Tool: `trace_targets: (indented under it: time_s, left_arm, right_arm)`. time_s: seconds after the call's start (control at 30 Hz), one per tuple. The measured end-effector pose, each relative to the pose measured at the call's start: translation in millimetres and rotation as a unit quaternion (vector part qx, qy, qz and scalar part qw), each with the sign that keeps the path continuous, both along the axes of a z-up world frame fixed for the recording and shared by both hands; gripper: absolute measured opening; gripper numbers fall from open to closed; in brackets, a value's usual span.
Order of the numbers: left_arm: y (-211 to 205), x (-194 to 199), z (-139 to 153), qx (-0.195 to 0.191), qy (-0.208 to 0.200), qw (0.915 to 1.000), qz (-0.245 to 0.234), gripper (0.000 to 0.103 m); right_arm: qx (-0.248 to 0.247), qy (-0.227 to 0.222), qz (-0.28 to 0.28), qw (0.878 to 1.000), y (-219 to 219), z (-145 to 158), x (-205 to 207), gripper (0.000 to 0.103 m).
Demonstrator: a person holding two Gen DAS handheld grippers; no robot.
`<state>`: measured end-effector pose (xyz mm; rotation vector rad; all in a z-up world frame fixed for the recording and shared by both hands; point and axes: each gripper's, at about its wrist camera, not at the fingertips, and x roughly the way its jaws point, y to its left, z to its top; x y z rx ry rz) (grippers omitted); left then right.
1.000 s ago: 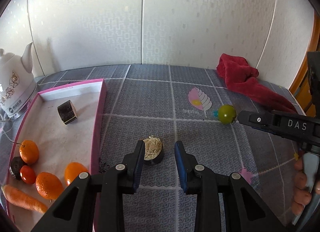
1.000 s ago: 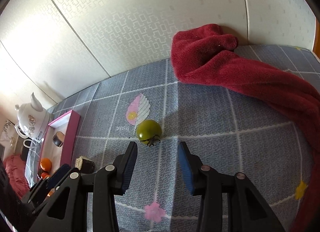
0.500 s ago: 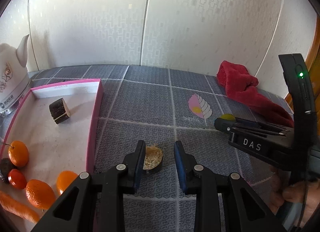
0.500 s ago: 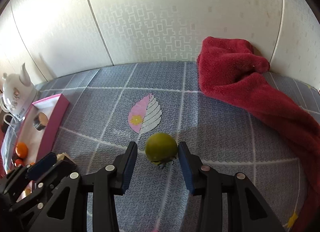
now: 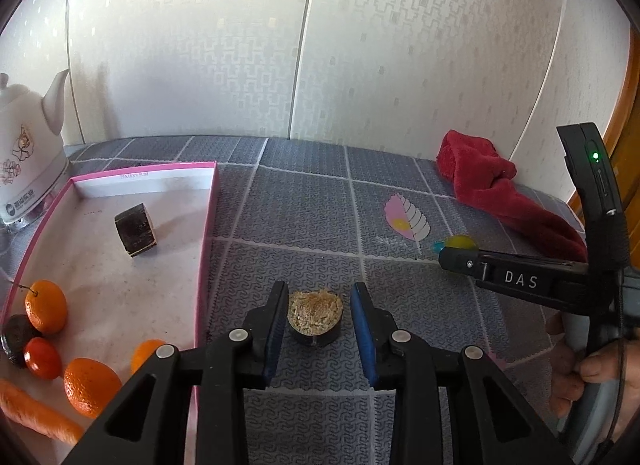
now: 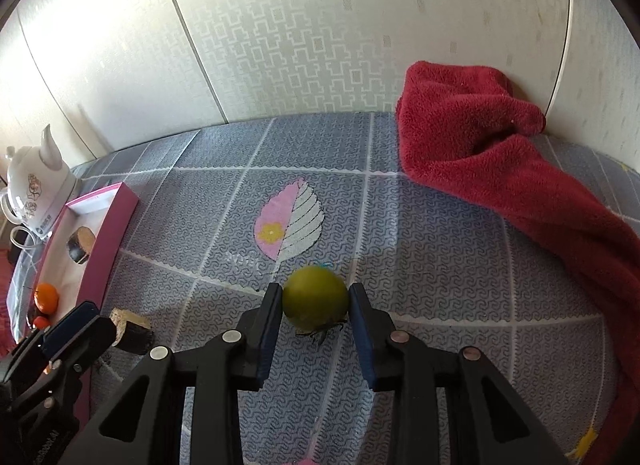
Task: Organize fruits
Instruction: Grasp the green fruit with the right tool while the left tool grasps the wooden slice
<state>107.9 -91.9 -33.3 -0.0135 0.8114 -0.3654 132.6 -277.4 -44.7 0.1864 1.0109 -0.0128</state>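
- The right hand-held gripper (image 6: pixel 315 307) is closing its jaws on one green fruit (image 6: pixel 315 297), both pads touching it, at 6 o'clock from the leaf print.
- The left hand-held gripper (image 5: pixel 319 319) is opening around one cut brown fruit piece (image 5: pixel 315 317), only its left pad touching.
- The pink tray (image 5: pixel 205 241) at 9 o'clock is holding four oranges (image 5: pixel 45 306), one carrot (image 5: pixel 36 411), one small tomato (image 5: pixel 42 357).

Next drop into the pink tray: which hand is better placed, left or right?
Left, probably. The left tongs straddle the cut piece right beside the pink tray, jaws opening, one pad touching it. The right tongs are closing on the green fruit, but much farther from the tray.
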Motion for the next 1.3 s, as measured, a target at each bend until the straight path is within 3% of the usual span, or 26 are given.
trace_targets:
  time_s: [0.43, 0.53, 0.6, 0.7, 0.87, 0.93, 1.0, 1.03, 1.07, 1.3]
  left_arm:
    - [-11, 1, -7, 0.045, -0.011, 0.9989, -0.003, 0.032]
    - [-12, 0, -7, 0.052, -0.015, 0.9985, -0.001, 0.027]
    - [-11, -1, -6, 0.049, -0.016, 0.9986, -0.003, 0.023]
    - [-10, -6, -2, 0.029, -0.020, 0.9992, -0.019, 0.004]
    - [-12, -14, 4, -0.003, -0.013, 0.9986, -0.051, 0.003]
    - [-9, -18, 11, -0.007, -0.024, 0.9986, -0.046, 0.006]
    - [-5, -20, 16, -0.011, -0.025, 0.9987, -0.044, 0.027]
    - [-3, -22, 17, -0.003, -0.029, 0.9989, -0.036, 0.044]
    - [-3, -23, 17, 0.009, -0.035, 0.9989, -0.030, 0.048]
    - [-7, -16, 3, 0.046, -0.014, 0.9985, -0.028, 0.048]
  right_arm:
    - [0.003, 0.005, -0.006, 1.000, 2, 1, 2, 0.034]
    - [-0.003, 0.003, -0.004, 1.000, 3, 1, 2, 0.034]
    - [-0.010, 0.000, 0.001, 1.000, 5, 0, 2, 0.034]
    - [-0.021, -0.006, 0.003, 1.000, 8, 1, 1, 0.034]
    - [-0.010, -0.005, 0.001, 1.000, 1, 2, 0, 0.034]
    - [-0.011, 0.003, -0.004, 1.000, -1, 0, -1, 0.034]
    - [-0.012, 0.004, -0.006, 1.000, -2, 0, -2, 0.034]
    - [-0.012, 0.003, -0.007, 1.000, -3, 1, -2, 0.034]
    - [-0.010, 0.003, -0.007, 1.000, -3, 1, -2, 0.034]
    - [0.001, 0.004, -0.016, 1.000, -8, 4, -3, 0.034]
